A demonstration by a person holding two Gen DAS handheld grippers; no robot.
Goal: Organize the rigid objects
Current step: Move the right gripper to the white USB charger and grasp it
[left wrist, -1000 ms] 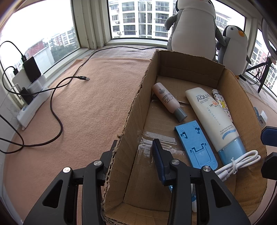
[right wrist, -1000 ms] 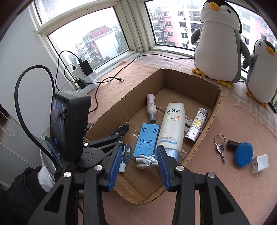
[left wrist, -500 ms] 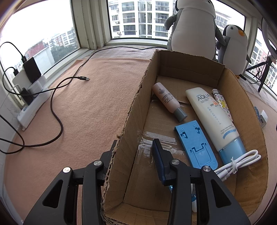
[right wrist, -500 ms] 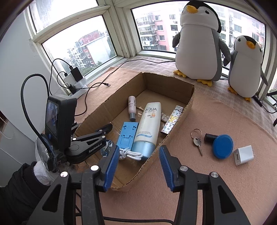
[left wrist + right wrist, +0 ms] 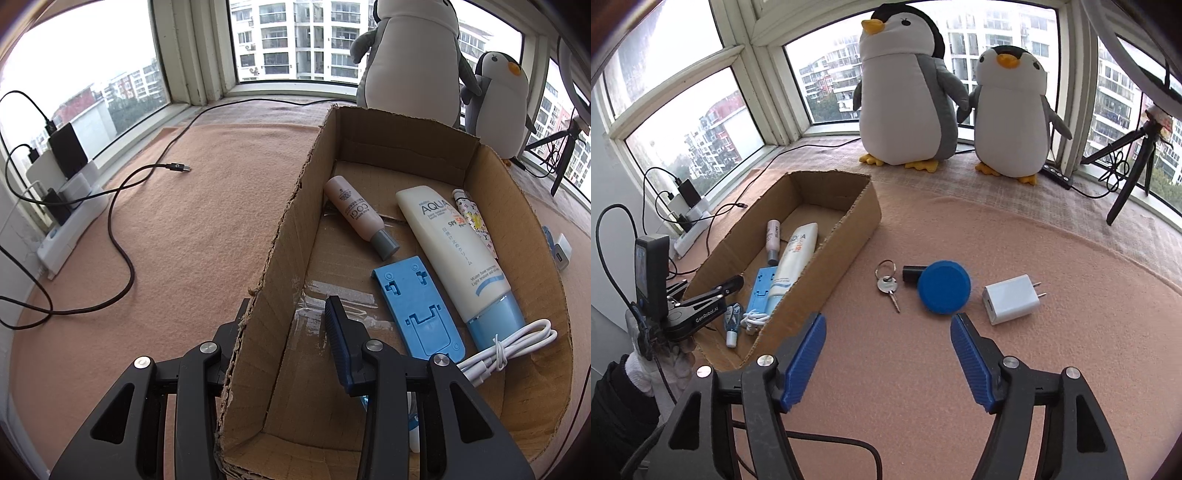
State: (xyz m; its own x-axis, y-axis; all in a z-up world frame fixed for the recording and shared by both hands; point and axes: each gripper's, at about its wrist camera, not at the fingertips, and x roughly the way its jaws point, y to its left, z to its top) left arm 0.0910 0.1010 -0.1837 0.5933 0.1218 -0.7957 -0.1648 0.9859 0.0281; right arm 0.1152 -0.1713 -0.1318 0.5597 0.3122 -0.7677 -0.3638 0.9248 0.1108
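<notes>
On the pink-covered counter (image 5: 1015,369), right of the box (image 5: 849,236), lie a key (image 5: 887,285), a blue disc (image 5: 943,287) and a white charger (image 5: 1011,299) in a row. The right tool (image 5: 888,356) hovers just short of them, fingers spread wide and holding nothing, with the disc ahead between the tips, the key toward the left finger and the charger toward the right.

At the box's near-left corner, the left tool (image 5: 288,332) straddles the cardboard wall (image 5: 280,280), one finger outside and one inside; whether it actually pinches the wall cannot be told.

Inside the box, the left wrist view shows a pink bottle (image 5: 360,216), a sunscreen tube (image 5: 454,254), a patterned lighter (image 5: 474,221), a blue stand (image 5: 417,306) and a coiled white cable (image 5: 513,343).

Only the right wrist view shows the key, the disc, a small blue bottle (image 5: 732,317) in the box's near end, and two plush penguins (image 5: 905,92) behind the box. Only the left view shows the black cord (image 5: 122,221) trailing left of the box.
</notes>
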